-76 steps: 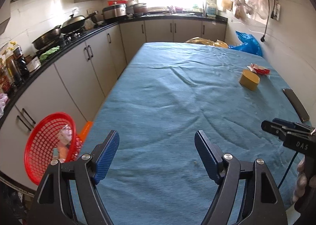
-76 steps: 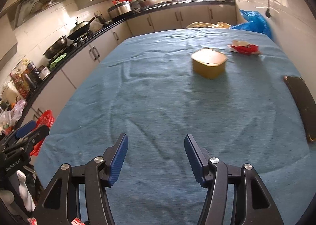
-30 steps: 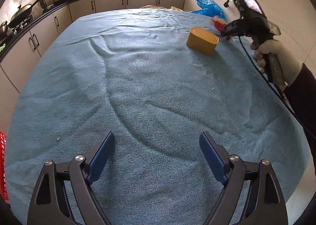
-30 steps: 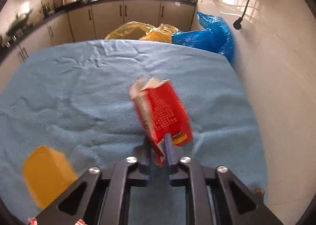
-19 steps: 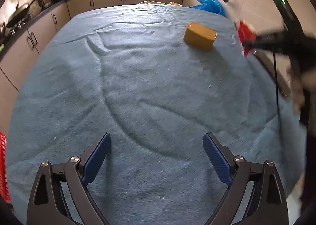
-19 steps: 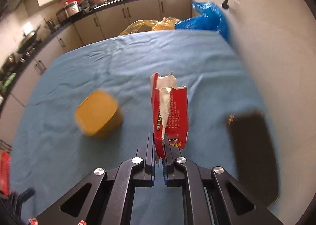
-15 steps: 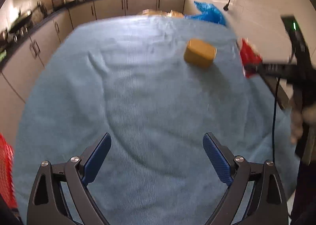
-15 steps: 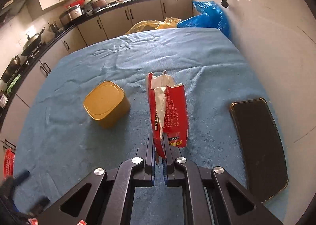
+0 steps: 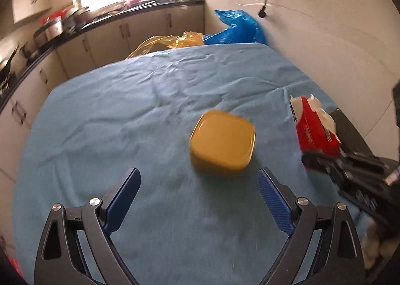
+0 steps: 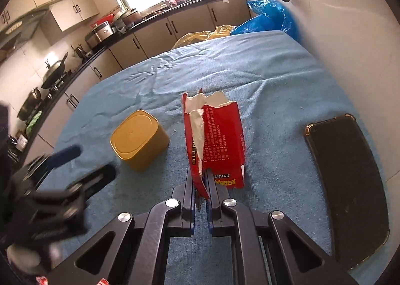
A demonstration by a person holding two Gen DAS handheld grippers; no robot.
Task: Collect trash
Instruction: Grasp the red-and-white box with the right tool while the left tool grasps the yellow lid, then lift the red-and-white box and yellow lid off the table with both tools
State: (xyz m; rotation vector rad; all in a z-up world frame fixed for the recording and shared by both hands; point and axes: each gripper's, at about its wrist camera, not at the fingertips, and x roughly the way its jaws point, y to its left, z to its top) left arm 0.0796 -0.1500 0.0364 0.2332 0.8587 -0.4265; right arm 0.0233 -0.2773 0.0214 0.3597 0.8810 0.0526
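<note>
The torn red carton (image 10: pixel 216 142) is pinched upright by the right hand-held gripper (image 10: pixel 201 186) above the blue tabletop (image 10: pixel 262 72), beside a yellow container (image 10: pixel 138 139); the left hand-held gripper (image 9: pixel 197 200) is spread wide before that container

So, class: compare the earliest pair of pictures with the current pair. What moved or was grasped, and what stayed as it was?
The right gripper, open at first, went to the far end of the table, shut on the torn red carton and lifted it off the blue cloth. The left gripper swung toward the yellow container, jaws open and empty throughout. The container and the black phone stayed put.
</note>
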